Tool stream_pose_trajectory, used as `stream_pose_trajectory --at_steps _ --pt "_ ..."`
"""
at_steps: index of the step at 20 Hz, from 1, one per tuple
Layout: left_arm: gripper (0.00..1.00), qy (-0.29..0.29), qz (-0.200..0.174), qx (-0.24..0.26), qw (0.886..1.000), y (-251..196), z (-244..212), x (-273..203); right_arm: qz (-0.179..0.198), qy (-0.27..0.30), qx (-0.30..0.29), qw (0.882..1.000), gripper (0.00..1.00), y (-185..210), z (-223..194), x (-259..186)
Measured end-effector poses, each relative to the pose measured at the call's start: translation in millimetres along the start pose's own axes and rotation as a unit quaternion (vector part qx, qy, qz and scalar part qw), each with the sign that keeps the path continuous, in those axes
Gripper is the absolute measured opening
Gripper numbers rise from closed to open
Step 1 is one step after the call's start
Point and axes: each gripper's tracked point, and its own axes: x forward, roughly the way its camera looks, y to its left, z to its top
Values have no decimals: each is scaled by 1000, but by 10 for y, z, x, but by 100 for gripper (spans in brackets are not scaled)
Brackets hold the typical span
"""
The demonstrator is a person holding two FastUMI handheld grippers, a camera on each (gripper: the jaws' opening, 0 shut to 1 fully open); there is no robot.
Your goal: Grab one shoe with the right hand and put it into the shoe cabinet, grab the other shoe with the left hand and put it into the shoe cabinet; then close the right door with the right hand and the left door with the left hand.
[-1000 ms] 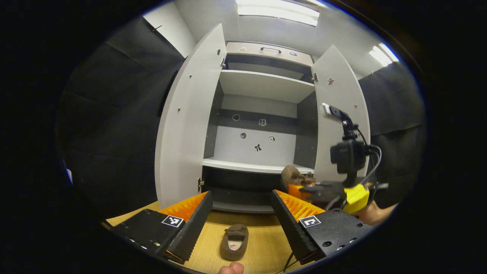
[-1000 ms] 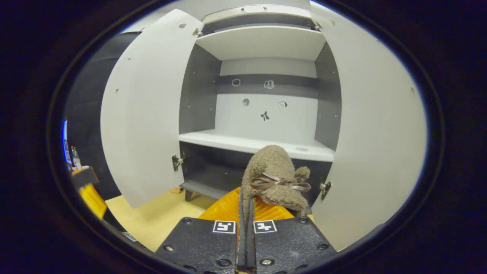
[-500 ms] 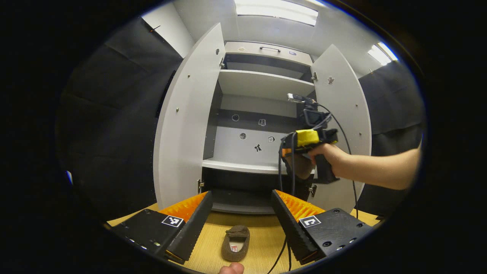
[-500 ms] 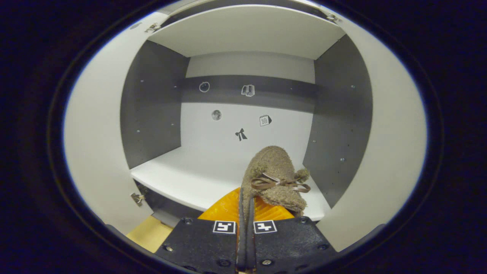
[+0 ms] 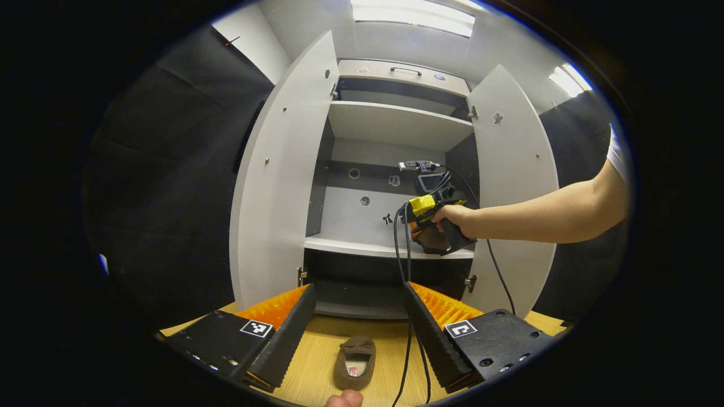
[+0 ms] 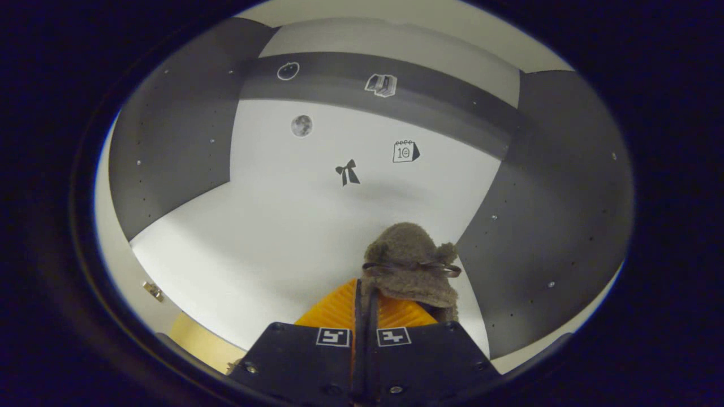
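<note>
**A:** Left gripper (image 5: pixel 350 319), seen in its own view, hangs low over the floor (image 5: pixel 317 390) with fingers spread wide, empty. Why so?

**B:** Probably lined up for the second shoe (image 5: pixel 354 371), which lies on the floor between the fingers (toe towards the cabinet (image 5: pixel 396 121)). Farther off, a hand (image 5: pixel 455 219) reaches the right gripper (image 5: pixel 421 223) into the cabinet above the middle shelf (image 5: pixel 350 247), both doors swung open.

**A:** Anything unclear there?

**B:** A brown lump sits under that hand, likely the first shoe; whether it touches the shelf is hard to tell. A fingertip is cut off at the bottom edge.

**A:** And the right gripper view?

**B:** Right gripper (image 6: pixel 366 299) has its fingers pressed nearly together on the first shoe (image 6: pixel 410 265), pinching its side so the toe points at the back wall (image 6: pixel 317 164), deep inside the compartment.

**A:** Is it set down?

**B:** Cannot tell: the sole is hidden behind the shoe and the fingers (release looks not yet done).
</note>
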Motion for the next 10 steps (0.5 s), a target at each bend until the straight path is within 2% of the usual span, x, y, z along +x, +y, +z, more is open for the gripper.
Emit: stream_pose_trajectory --at_steps 1,2,4,5,6,10 --pt "99 0 3 0 1000 19 -8 -3 -1 3 7 1000 5 -1 0 26" --pt "94 0 7 -1 1000 47 -15 -7 -1 4 13 1000 5 -17 6 55" --pt "94 3 13 -5 1000 95 -33 0 -2 1 19 1000 7 -23 20 90" --pt "99 5 15 -5 1000 116 -43 8 -5 -1 18 1000 10 -39 19 91" --pt "94 6 16 -7 1000 134 -49 18 -6 -1 18 1000 12 -39 18 87" --pt "95 10 16 -16 1000 153 -58 45 -5 2 17 1000 14 -35 14 82"
